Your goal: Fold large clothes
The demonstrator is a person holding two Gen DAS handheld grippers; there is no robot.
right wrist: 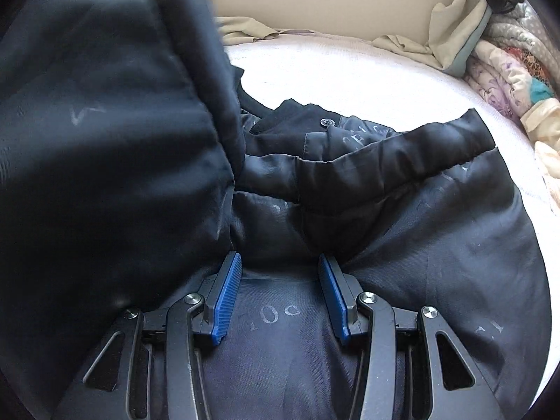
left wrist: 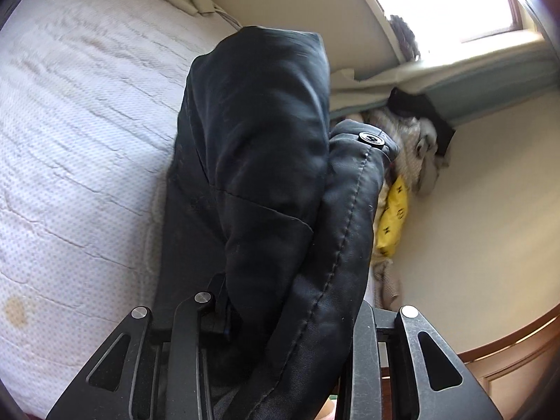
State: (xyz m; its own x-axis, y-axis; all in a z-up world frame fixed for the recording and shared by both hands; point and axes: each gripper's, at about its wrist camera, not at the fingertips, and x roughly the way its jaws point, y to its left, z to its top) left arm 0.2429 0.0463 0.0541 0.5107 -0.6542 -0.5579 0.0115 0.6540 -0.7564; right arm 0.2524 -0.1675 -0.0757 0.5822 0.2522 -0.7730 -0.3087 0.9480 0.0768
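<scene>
Two hand-held grippers work one dark navy padded jacket (right wrist: 385, 210) spread lining-up on the white textured mattress (right wrist: 350, 77). The left gripper (left wrist: 280, 332) tilts downward, its fingertips buried in a stitched fold of the jacket (left wrist: 273, 175) that hangs over the mattress (left wrist: 70, 140), so it pinches the cloth. The right gripper (right wrist: 280, 294) angles steeply down, its blue ribbed pads (right wrist: 227, 297) spread apart and pressing on the lining, gripping nothing.
</scene>
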